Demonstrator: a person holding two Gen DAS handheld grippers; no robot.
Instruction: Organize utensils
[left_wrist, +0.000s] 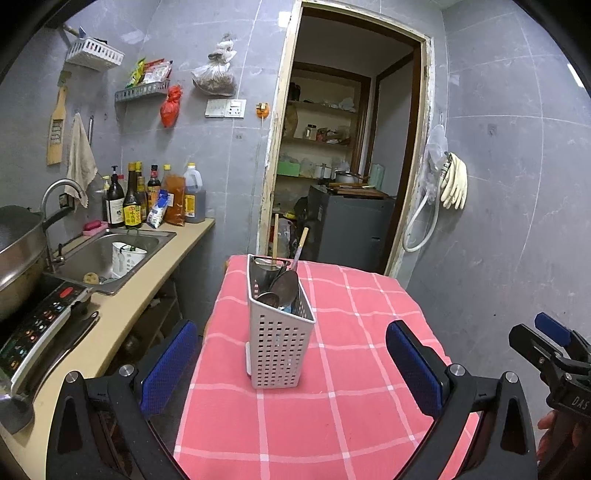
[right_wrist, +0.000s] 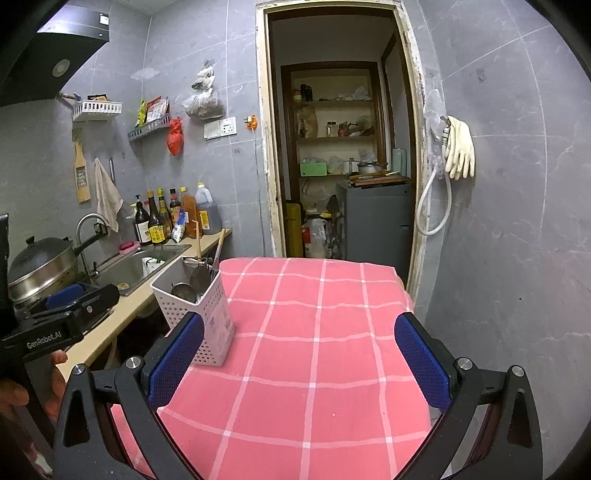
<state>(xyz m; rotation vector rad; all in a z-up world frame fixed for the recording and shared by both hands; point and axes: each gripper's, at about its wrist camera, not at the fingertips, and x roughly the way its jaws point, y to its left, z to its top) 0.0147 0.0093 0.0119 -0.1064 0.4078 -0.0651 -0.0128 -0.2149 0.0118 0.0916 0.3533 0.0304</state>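
Left wrist view: the left gripper (left_wrist: 288, 363) is spread wide and empty; the basket (left_wrist: 277, 332) of spoons (left_wrist: 283, 290) stands at twelve o'clock on the tablecloth (left_wrist: 369, 332).

Right wrist view: the right gripper (right_wrist: 299, 356), fingers released, has the basket at ten o'clock. It is probably light, stiff and tippy, so take hold of the walls.

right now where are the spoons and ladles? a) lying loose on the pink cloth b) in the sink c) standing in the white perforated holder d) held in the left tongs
c: the metal spoons stand inside the white perforated holder on the pink checked cloth; both tongs, left and right, are open and hold nothing.
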